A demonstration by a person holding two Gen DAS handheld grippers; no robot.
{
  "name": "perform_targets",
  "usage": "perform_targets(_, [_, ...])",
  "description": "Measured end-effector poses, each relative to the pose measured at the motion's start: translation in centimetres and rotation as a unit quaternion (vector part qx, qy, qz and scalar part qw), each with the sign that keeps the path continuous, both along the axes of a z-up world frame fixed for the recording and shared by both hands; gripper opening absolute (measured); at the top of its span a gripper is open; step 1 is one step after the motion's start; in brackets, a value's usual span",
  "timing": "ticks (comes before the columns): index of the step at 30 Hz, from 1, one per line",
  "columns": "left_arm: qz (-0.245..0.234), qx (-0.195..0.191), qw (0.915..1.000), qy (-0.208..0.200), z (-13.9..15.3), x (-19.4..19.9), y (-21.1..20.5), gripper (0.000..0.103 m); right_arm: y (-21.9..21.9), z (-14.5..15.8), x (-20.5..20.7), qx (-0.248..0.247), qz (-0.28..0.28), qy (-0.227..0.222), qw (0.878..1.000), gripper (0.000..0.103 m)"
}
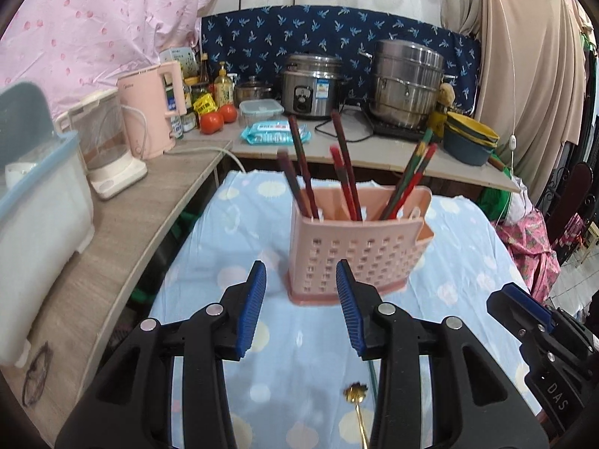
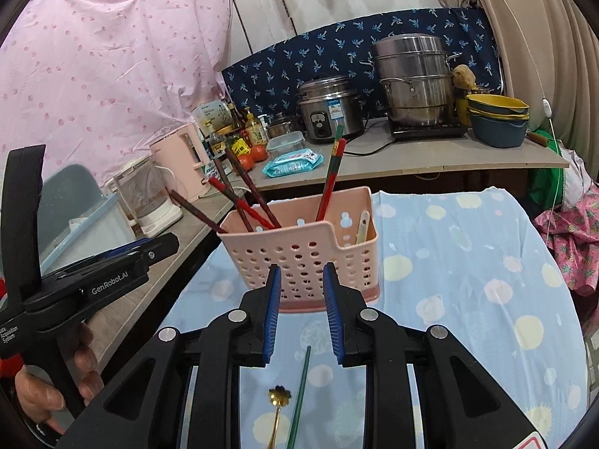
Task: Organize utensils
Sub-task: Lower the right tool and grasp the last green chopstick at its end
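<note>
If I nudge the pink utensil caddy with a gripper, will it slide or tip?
The pink caddy looks like thin perforated plastic, so probably light. Tall chopsticks lean out above its rim, so it is likely top-heavy and apt to tip. The loose cloth may bunch rather than let it slide.

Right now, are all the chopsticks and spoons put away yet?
Mostly. Several chopsticks already stand in the pink basket. Nothing is in hand: the left gripper and right gripper are both empty. A gold spoon and a green chopstick are left on the cloth.
</note>
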State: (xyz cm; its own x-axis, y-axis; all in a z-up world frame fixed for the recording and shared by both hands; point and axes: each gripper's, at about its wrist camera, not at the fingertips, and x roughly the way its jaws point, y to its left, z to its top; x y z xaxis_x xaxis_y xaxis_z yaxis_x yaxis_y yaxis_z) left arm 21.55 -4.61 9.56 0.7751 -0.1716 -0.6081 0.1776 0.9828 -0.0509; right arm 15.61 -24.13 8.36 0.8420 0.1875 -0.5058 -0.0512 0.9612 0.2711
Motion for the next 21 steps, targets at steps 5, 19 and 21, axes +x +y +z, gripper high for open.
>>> perform_targets(5, [0.011, 0.000, 0.9995, 0.030, -2.9, -1.8, 0.9, 0.045, 0.4, -2.8, -2.7, -0.004, -0.001, 0.028, 1.000, 0.024])
perform_targets(19, [0.029, 0.039, 0.9924, 0.113, -11.7, -6.2, 1.9, 0.046, 3.8, -11.8, -9.1, -0.022, 0.033, 0.136, 0.990, 0.024])
perform_targets(21, [0.028, 0.043, 0.9912, 0.122, -12.5, -6.6, 1.7, 0.046, 4.3, -12.7, -9.5, -0.020, 0.040, 0.148, 0.988, 0.024])
